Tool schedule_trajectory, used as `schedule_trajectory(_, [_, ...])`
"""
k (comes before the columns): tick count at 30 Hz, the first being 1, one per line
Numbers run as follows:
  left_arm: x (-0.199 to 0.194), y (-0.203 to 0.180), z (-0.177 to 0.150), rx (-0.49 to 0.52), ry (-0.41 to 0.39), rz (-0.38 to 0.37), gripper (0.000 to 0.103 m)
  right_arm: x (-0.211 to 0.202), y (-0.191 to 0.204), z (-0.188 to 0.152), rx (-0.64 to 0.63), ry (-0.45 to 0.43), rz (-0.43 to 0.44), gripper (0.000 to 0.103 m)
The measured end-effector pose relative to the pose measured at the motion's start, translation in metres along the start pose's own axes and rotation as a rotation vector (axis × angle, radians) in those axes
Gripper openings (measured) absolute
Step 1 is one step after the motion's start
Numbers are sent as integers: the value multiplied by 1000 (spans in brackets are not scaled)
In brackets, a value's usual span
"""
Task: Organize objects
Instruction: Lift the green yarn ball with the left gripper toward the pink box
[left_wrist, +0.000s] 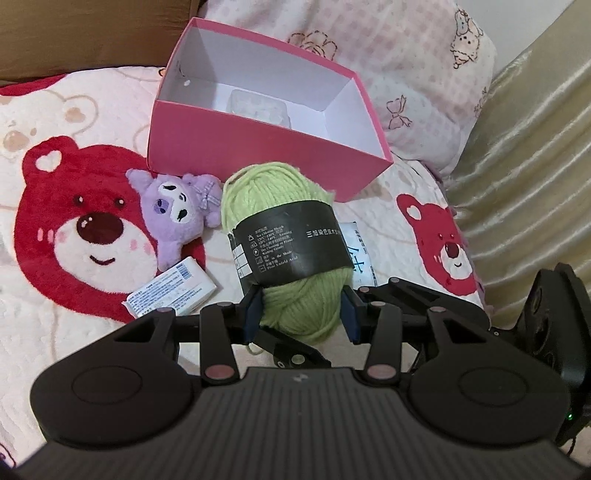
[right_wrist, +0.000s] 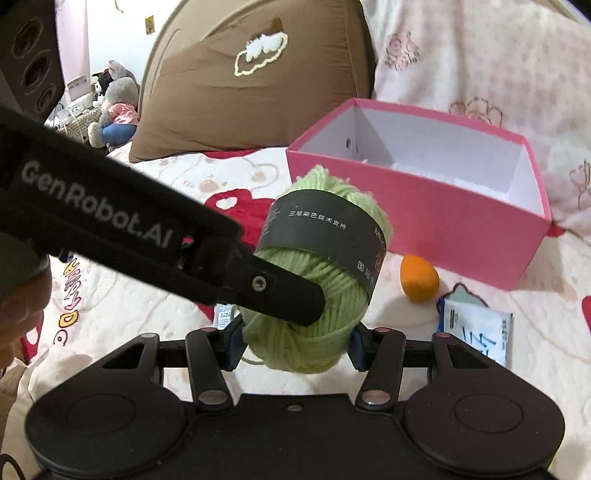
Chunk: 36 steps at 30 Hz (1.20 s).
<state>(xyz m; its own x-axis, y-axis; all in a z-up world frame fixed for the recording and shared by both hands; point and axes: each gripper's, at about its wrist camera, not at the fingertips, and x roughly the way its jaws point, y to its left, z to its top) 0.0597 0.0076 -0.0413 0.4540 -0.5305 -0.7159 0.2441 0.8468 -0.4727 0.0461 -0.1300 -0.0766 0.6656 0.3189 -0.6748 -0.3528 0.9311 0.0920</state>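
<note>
both claws clamp one green yarn ball with a black paper band (left_wrist: 291, 254): left gripper (left_wrist: 301, 314) and right gripper (right_wrist: 295, 345) narrow on it, clear of the bedspread. pink cardboard box (left_wrist: 258, 147) holds one clear container. purple plush toy (left_wrist: 177, 218), white packet (left_wrist: 171, 291), orange fruit (right_wrist: 419, 282) remain unsorted.

Fuzzy wool yarn ball (left_wrist: 291, 236) – matt paper band; smooth cardboard box (left_wrist: 258, 147).

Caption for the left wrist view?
Both hand-held grippers grip a green yarn ball before the pink box.
</note>
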Motion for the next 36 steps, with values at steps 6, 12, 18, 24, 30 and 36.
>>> schedule_trajectory(6, [-7,-12,-2,49,-13,35,42,-8,-4,3,5,-2,5,58])
schedule_trajectory(12, [-28,-18,3,54,-8,40,42,-19,1,11,-5,2,33,58])
schedule_trajectory(18, [-38,-35,10,84,-28,55,42,-35,0,25,-35,-20,34,58])
schedule_trajectory(24, [-42,-50,15,96,-38,61,42,-45,-6,37,-42,-16,14,58])
schedule_trajectory(30, [-43,-63,22,116,-32,68,42,-52,-12,50,-39,14,-2,58])
schedule_trajectory(36, [-44,-75,39,133,-41,72,42,-59,-18,63,-45,10,-28,58])
